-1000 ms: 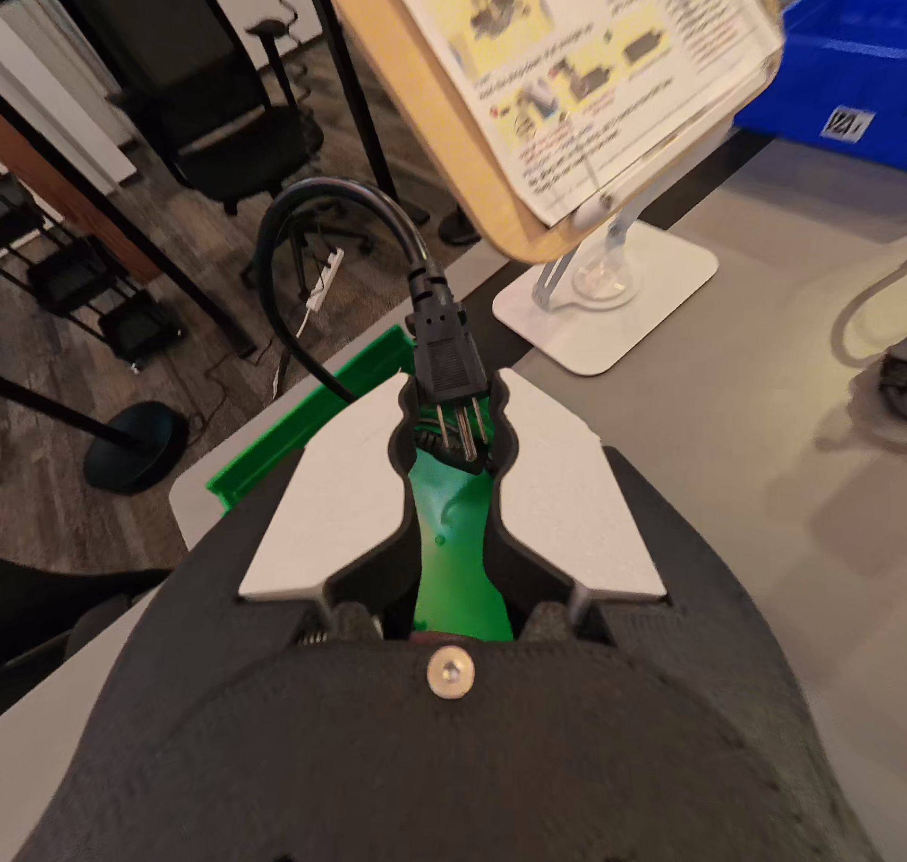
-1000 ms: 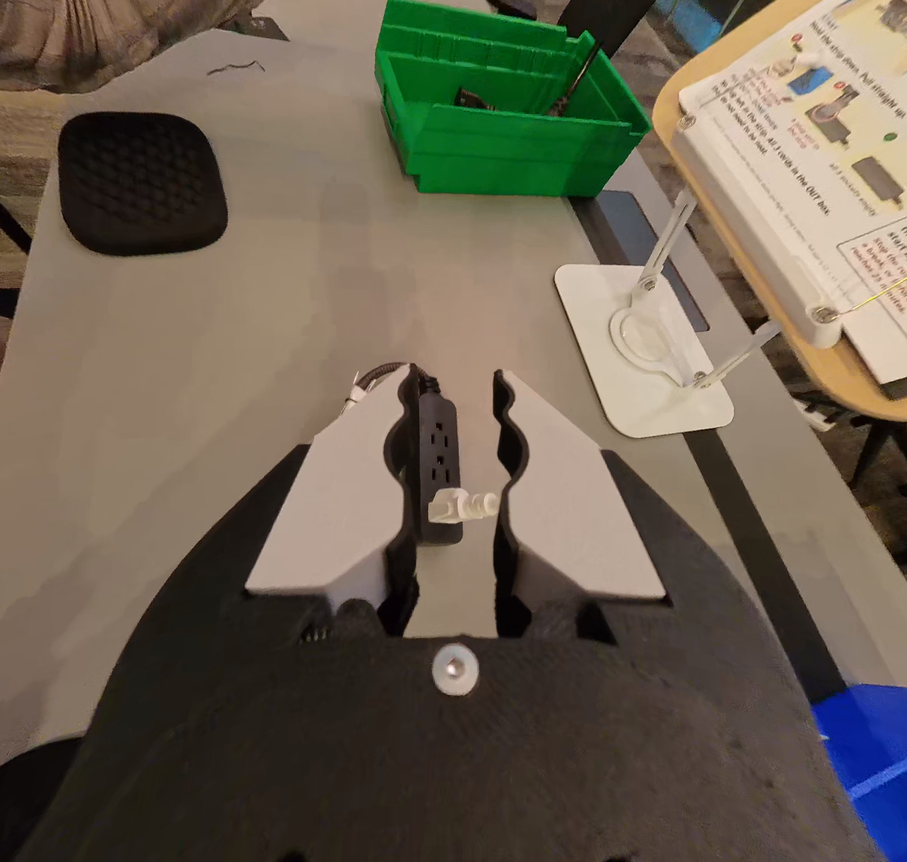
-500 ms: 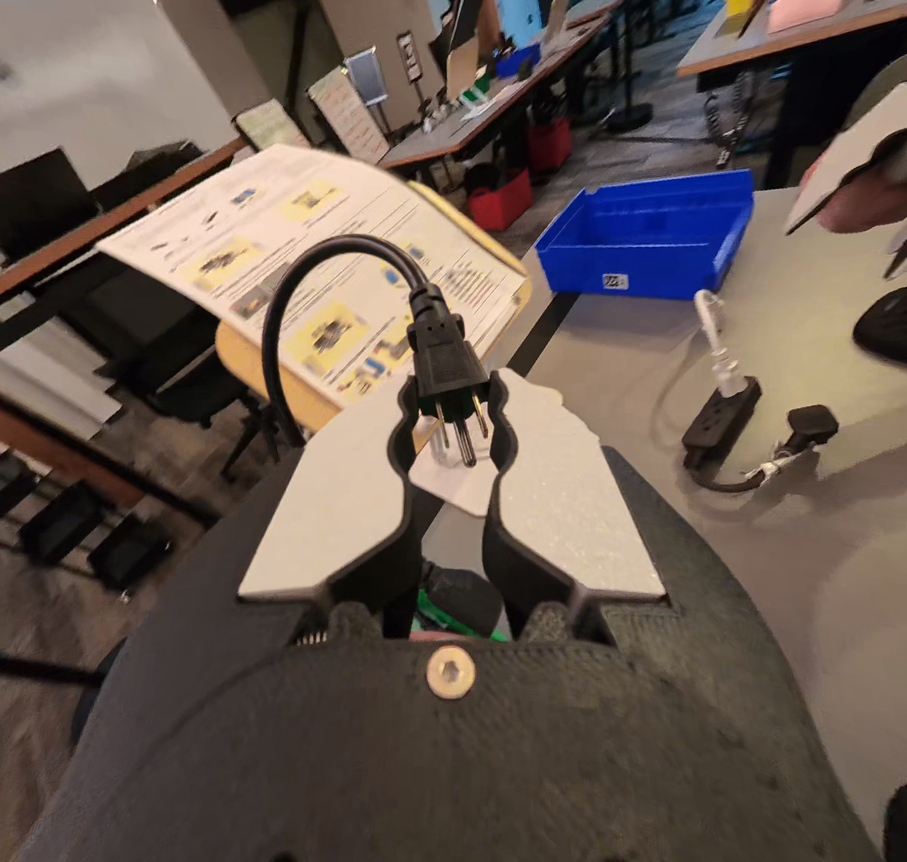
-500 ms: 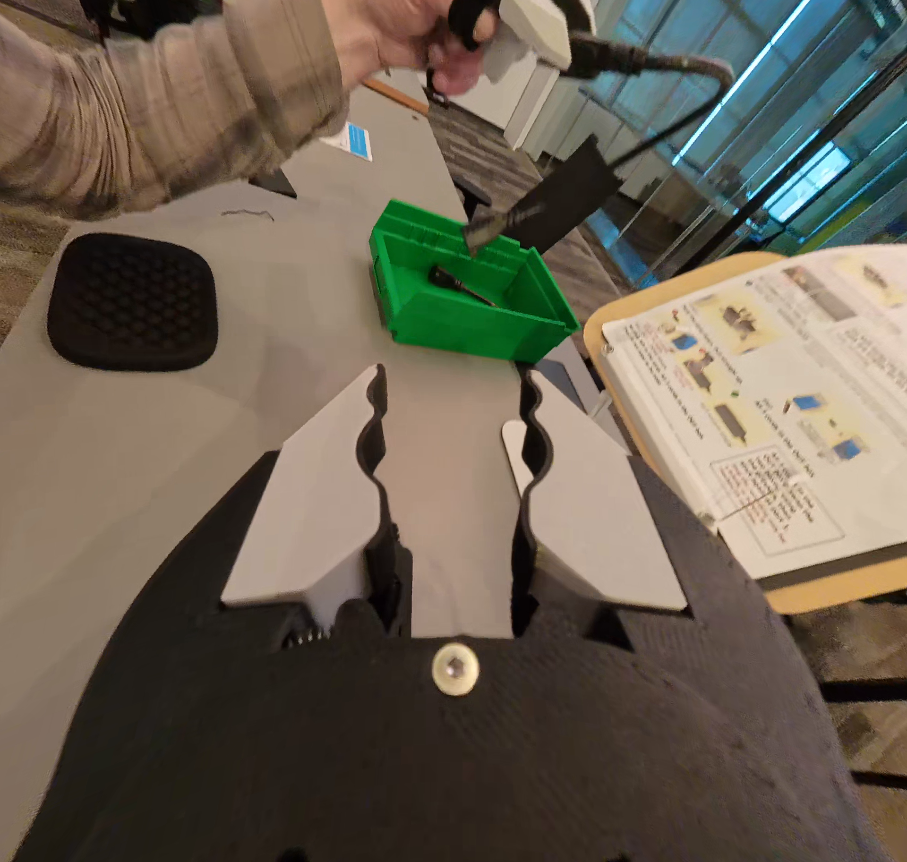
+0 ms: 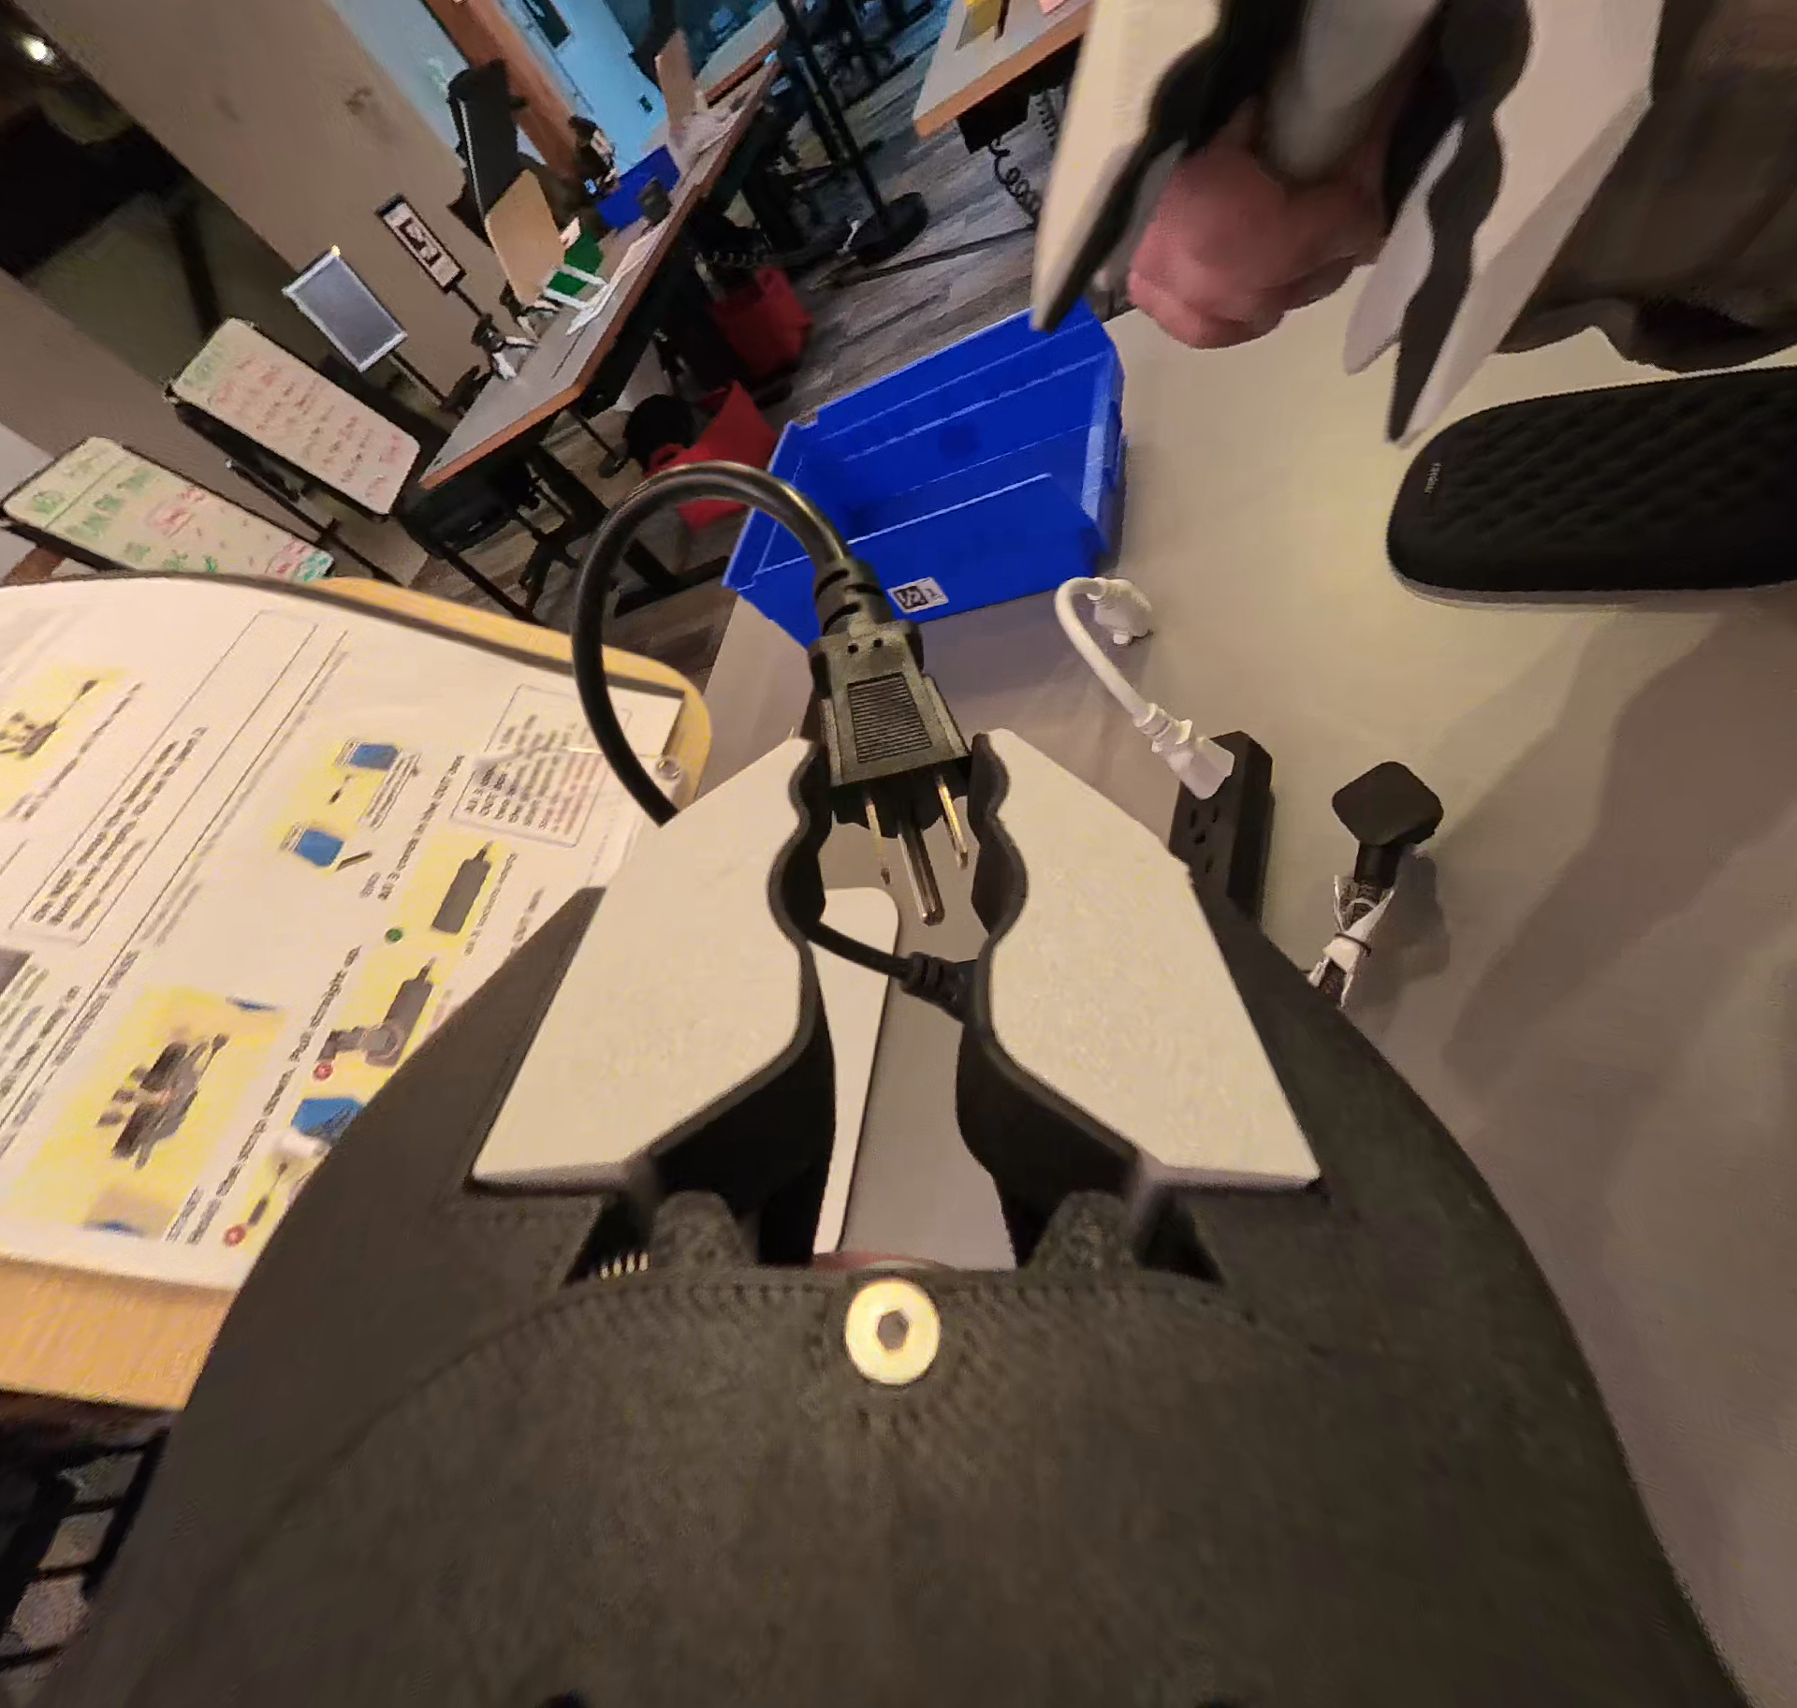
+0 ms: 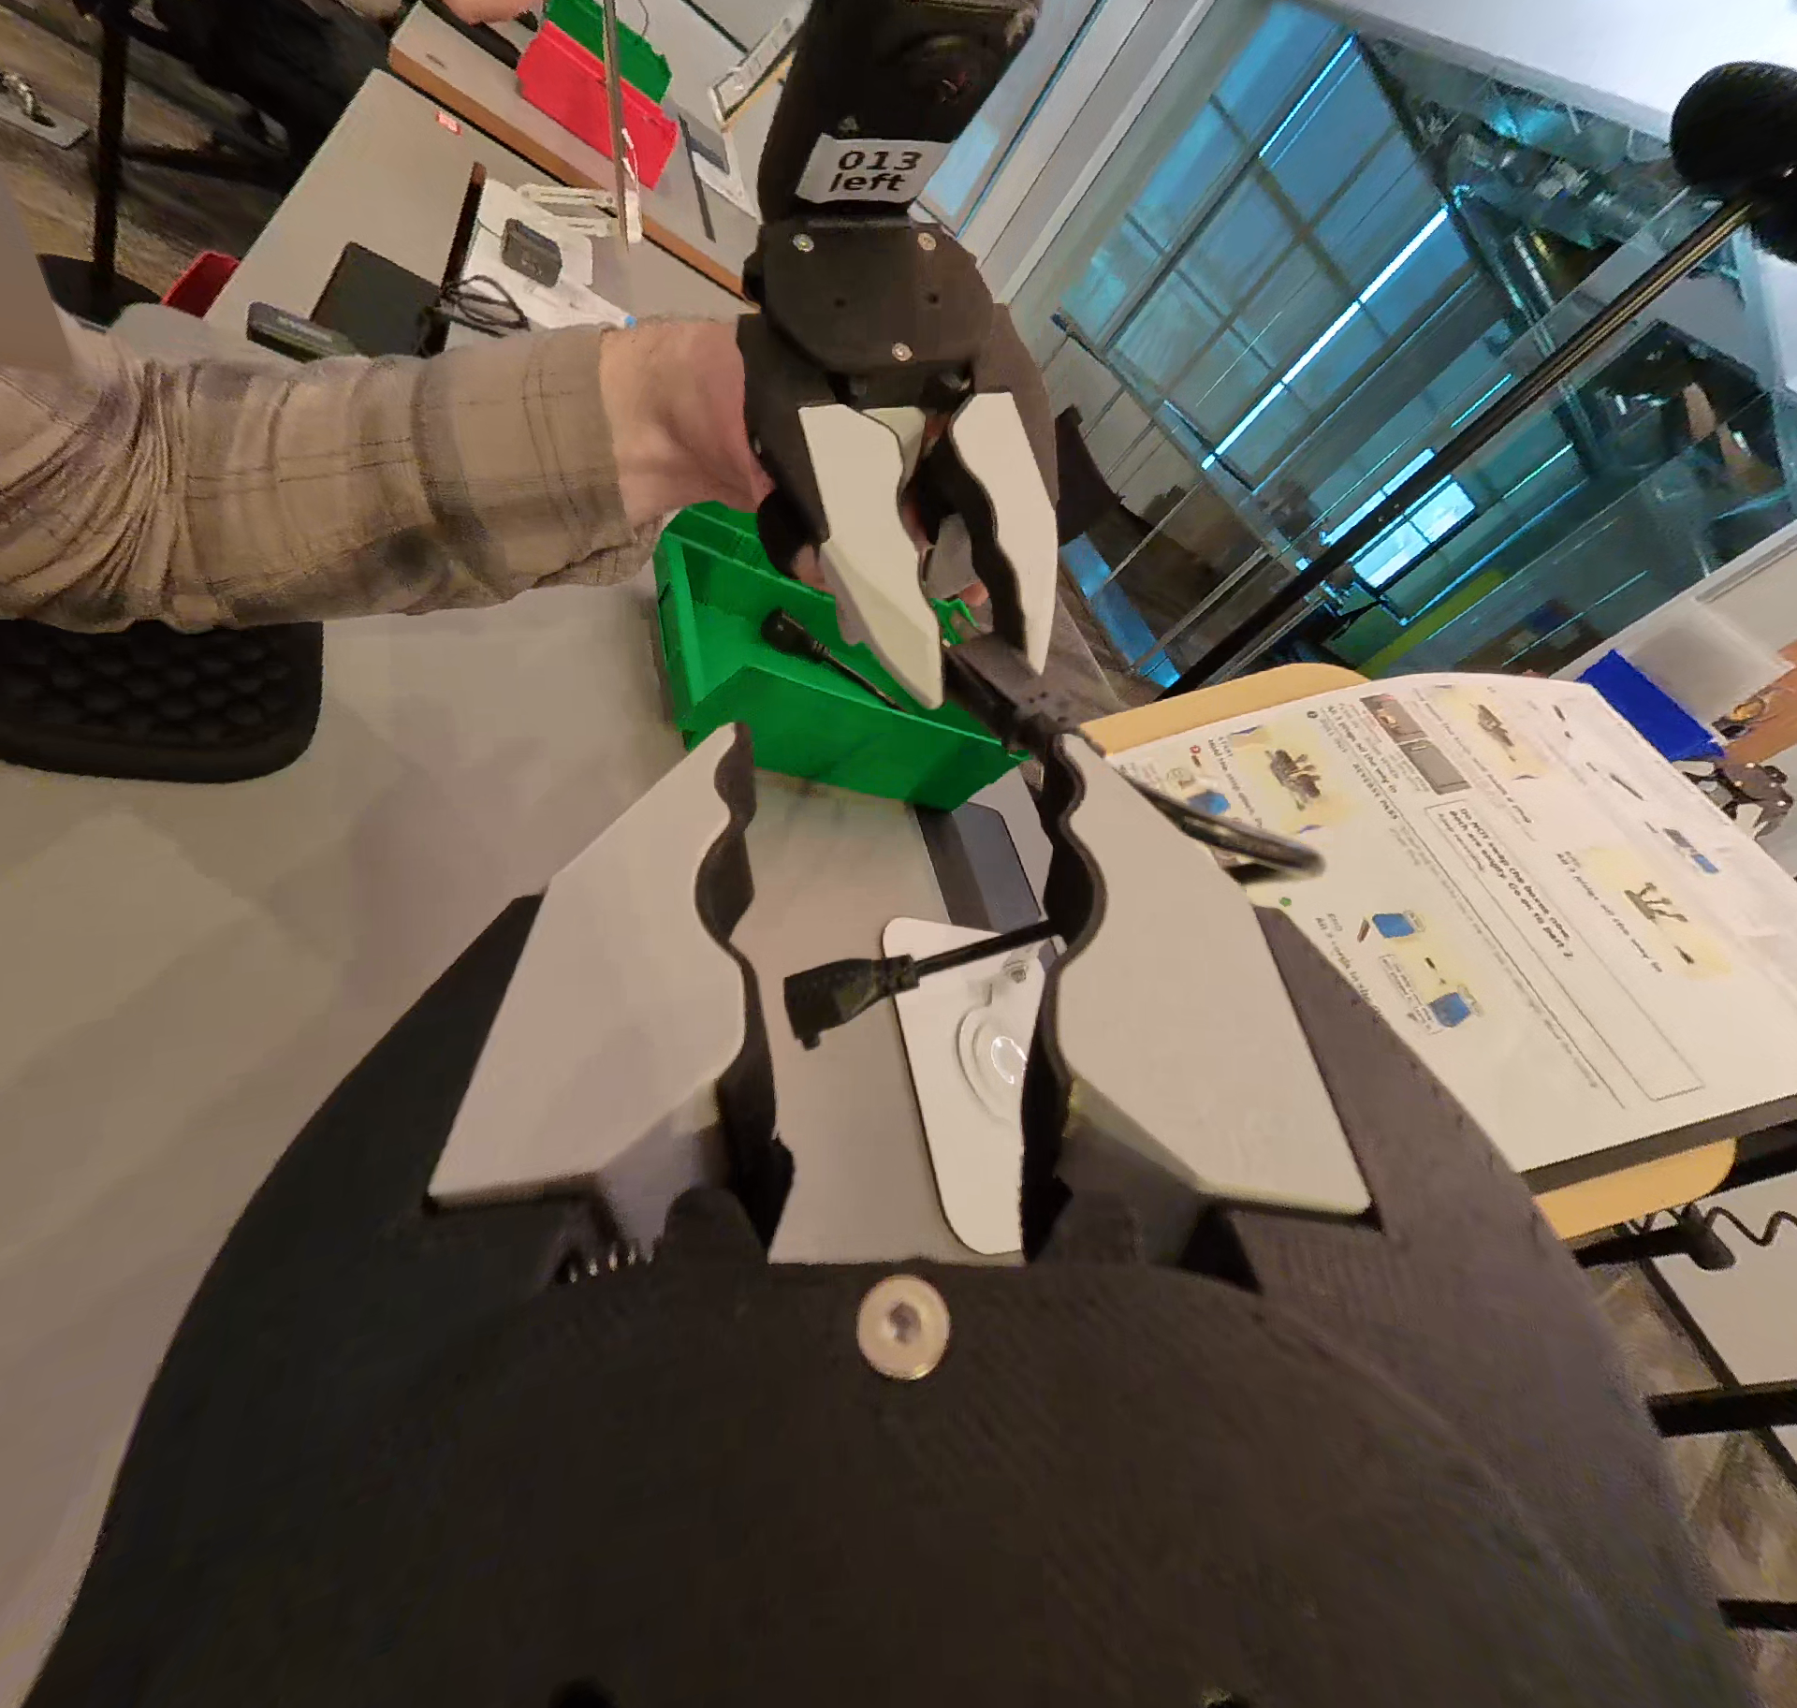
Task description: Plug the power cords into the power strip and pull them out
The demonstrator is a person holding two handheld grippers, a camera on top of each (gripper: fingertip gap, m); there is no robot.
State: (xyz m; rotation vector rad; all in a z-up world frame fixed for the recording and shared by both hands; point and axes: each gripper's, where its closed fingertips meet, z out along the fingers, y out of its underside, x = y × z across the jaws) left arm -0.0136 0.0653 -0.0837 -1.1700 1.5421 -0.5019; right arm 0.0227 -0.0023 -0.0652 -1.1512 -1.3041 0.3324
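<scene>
Across the grey table [image 5: 1459, 1029] sit a blue bin [image 5: 953, 504] and power strip [image 5: 1227, 815]; office desks fill the far room. My left gripper [image 5: 893, 786] still clamps the black plug [image 5: 890, 723], now swung over here, while my right gripper [image 6: 899, 893] stays empty and spread.

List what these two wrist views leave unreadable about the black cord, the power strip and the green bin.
- Power strip, left wrist view: the left gripper covers its near end, so free sockets cannot be counted; absent from the right wrist view.
- Black cord: its loop passes behind that gripper's fingers, path hidden.
- Green bin, right wrist view: the gripper hides much of its inside.
- Right gripper, left wrist view: blurred and cut off by the top edge.
</scene>
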